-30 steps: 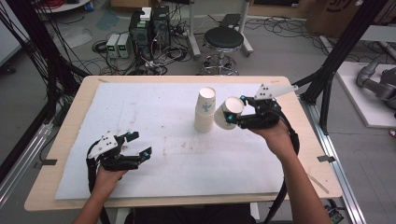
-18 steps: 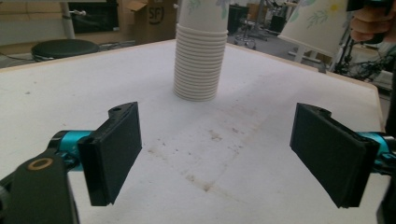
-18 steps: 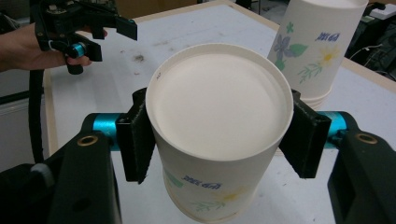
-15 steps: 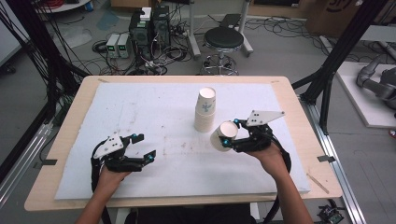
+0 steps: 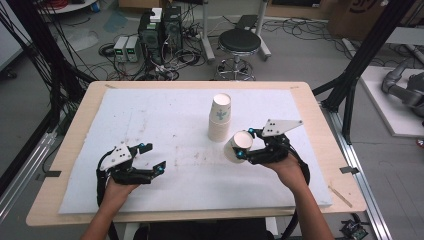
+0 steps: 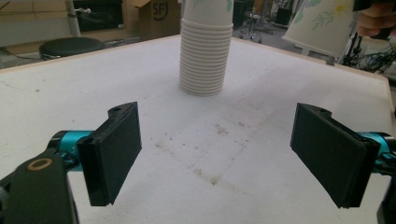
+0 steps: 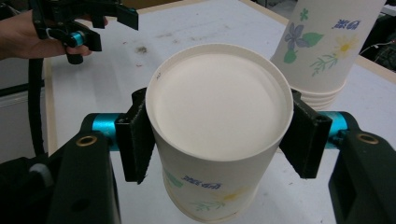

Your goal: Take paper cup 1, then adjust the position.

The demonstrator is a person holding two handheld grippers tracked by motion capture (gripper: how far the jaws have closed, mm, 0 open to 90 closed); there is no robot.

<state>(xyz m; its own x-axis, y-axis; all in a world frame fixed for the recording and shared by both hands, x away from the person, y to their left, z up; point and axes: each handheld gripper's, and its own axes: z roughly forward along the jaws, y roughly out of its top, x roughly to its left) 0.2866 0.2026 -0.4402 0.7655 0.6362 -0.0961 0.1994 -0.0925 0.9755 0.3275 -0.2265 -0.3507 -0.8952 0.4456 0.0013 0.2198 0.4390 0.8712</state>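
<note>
Desk with white pad, wide bare stretch across left and middle. Cup stack upright right of centre, well off the far edge. Right gripper near stack, toward the right edge, jaws clamped on a single paper cup, just opening slightly. Left gripper near front-left, jaws apart, nothing between.

Bench with stained white mat. Beyond the hand-held grippers: black stool, what look like PC towers, cable clutter on floor.
</note>
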